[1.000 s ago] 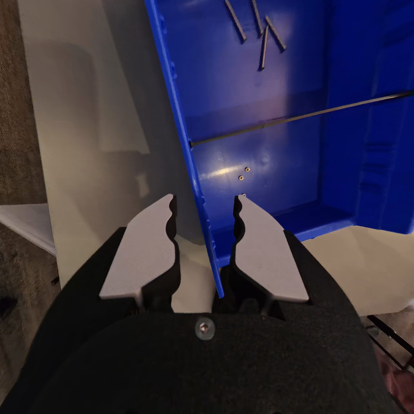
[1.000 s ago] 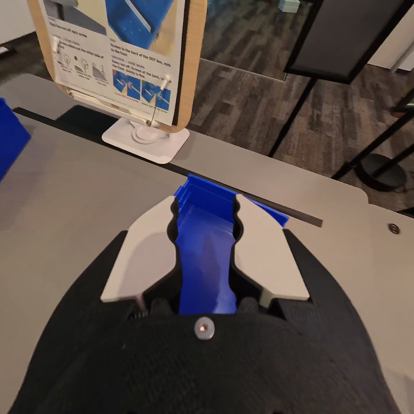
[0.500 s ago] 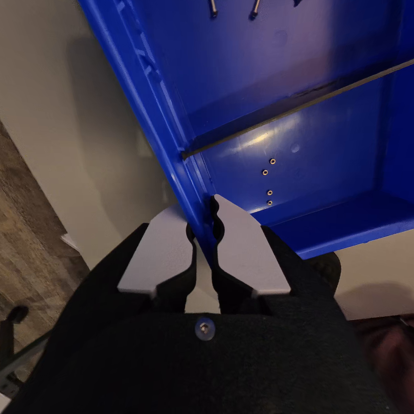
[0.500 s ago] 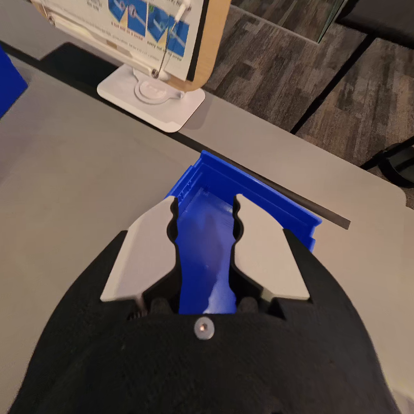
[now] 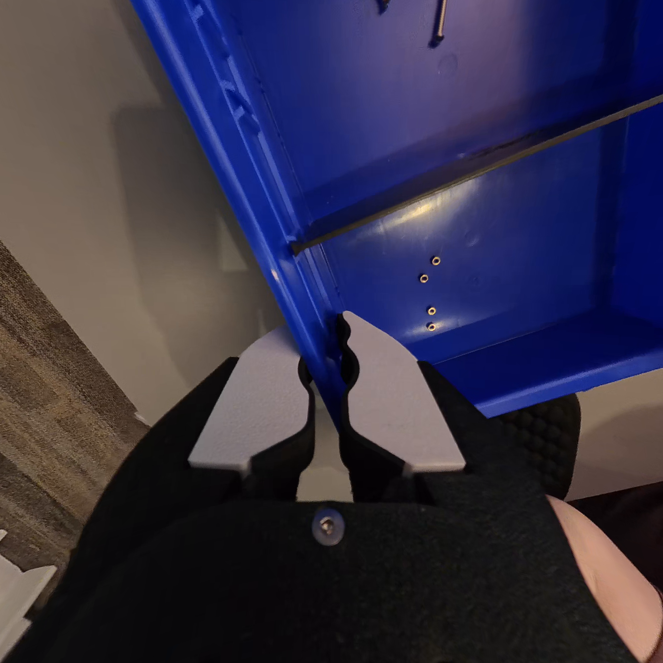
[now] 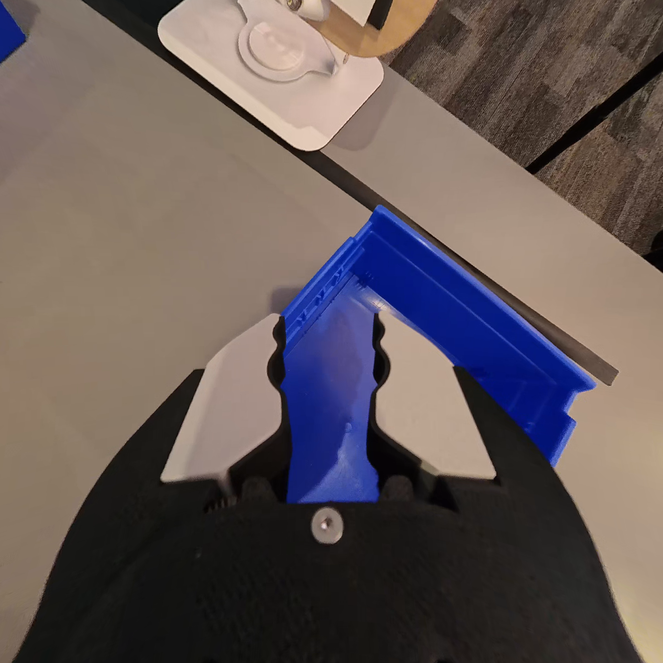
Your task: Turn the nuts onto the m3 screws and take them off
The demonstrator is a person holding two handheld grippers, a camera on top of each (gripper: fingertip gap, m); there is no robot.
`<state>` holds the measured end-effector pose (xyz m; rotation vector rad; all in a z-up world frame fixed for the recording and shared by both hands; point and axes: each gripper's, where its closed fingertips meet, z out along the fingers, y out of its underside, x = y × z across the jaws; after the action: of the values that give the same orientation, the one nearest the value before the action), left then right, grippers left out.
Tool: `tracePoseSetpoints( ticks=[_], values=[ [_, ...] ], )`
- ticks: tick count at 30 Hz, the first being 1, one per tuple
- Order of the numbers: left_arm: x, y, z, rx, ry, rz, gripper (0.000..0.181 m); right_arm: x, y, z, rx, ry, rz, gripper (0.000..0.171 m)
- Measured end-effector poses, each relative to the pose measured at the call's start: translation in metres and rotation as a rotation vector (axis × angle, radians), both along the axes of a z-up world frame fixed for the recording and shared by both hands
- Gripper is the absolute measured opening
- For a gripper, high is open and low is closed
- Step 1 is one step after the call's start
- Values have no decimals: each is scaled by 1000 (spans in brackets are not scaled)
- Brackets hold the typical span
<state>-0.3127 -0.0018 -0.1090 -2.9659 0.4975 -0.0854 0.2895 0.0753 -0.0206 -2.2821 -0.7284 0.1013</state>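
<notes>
Left gripper [image 5: 324,344]: jaws closed tight on the side wall of a blue bin [image 5: 448,125], one finger outside the wall, one inside, near the bin's front corner. Wall running up and left from the clamp. Inside the bin, a thin dark divider [image 5: 466,183] splitting the floor into a near and a far compartment. In the near compartment, four tiny brass-coloured nuts [image 5: 430,292], lying flat and loose on the blue floor: two close together just beside the inner finger's tip, two a little farther up, each apart from the others. In the far compartment, at the top edge of the left view, ends of slim grey screws [image 5: 442,19], mostly cut off by the frame. Under the bin, a pale grey table [image 5: 89,179]; beyond its edge at the left, wood-pattern floor [image 5: 39,376]. At lower right, part of a person's hand [image 5: 602,574].

Right gripper [image 6: 328,319]: jaws apart, hanging over a second blue bin [image 6: 466,323] on the same table [image 6: 143,233]. Left finger over the bin's side wall, right finger over its inside; contact with the plastic impossible to tell. No nuts or screws visible in the part of this bin that shows. Behind it, a dark strip [image 6: 484,283] across the table. Farther back, a white stand base [image 6: 272,68] carrying a wooden board [image 6: 366,39], cut off at the top. At far upper left, a corner of blue plastic [image 6: 9,36].
</notes>
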Motion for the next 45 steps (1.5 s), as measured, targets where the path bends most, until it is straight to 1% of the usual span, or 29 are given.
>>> tracePoseSetpoints(
  ticks=[6, 10, 12, 13, 14, 15, 17, 19, 20, 21, 23, 25, 28, 30, 31, 33, 36, 39, 41, 45],
  values=[
    [-4, 3, 0, 22, -9, -32, 8, 2, 2, -15, -41, 7, 1, 48],
    [-3, 4, -1, 30, -24, -24, 9, 2, 4, -26, -73, -7, 5, 48],
    [-3, 10, 5, 84, -39, -19, 13, 2, 5, -30, -78, -23, 4, 48],
    [-4, 14, 12, 129, -46, -12, 12, 2, 6, -30, -73, -31, 2, 48],
    [-3, 16, 20, 172, -70, -1, 10, 3, 7, -29, -62, -37, -1, 48],
    [-5, 17, 30, 212, -78, 14, 14, 2, 8, -27, -48, -39, -3, 48],
    [-5, 20, 55, 326, -98, 26, 13, 1, 10, -20, -13, -37, -3, 48],
    [3, 24, 90, 494, -131, -6, 15, -4, 11, -8, 48, -21, 10, 48],
    [8, 28, 111, 602, -141, -31, 18, -8, 13, 0, 90, -8, 21, 48],
    [17, 29, 132, 707, -176, -64, 16, -12, 14, 10, 142, 7, 34, 48],
    [43, 27, 173, 889, -292, -145, 16, -21, 14, 32, 249, 47, 70, 48],
    [65, 21, 206, 1030, -423, -196, 18, -33, 9, 58, 362, 127, 124, 49],
    [91, 13, 228, 1143, -593, -259, 23, -41, 0, 92, 508, 264, 169, 50],
    [100, 15, 232, 1152, -650, -253, 25, -41, -4, 105, 570, 361, 173, 66],
    [104, 16, 232, 1141, -684, -243, 28, -40, -5, 111, 588, 412, 174, 69],
    [112, 17, 234, 1138, -759, -236, 37, -40, -8, 117, 595, 504, 194, 70],
    [119, 17, 236, 1137, -844, -245, 37, -39, -12, 126, 609, 618, 222, 72],
    [122, 20, 230, 1101, -872, -235, 36, -40, -20, 134, 617, 689, 274, 75],
    [121, 26, 220, 1065, -828, -222, 34, -37, -23, 139, 638, 686, 285, 67],
    [117, 36, 197, 1006, -666, -210, 29, -28, -24, 139, 641, 634, 270, 46]
  ],
)
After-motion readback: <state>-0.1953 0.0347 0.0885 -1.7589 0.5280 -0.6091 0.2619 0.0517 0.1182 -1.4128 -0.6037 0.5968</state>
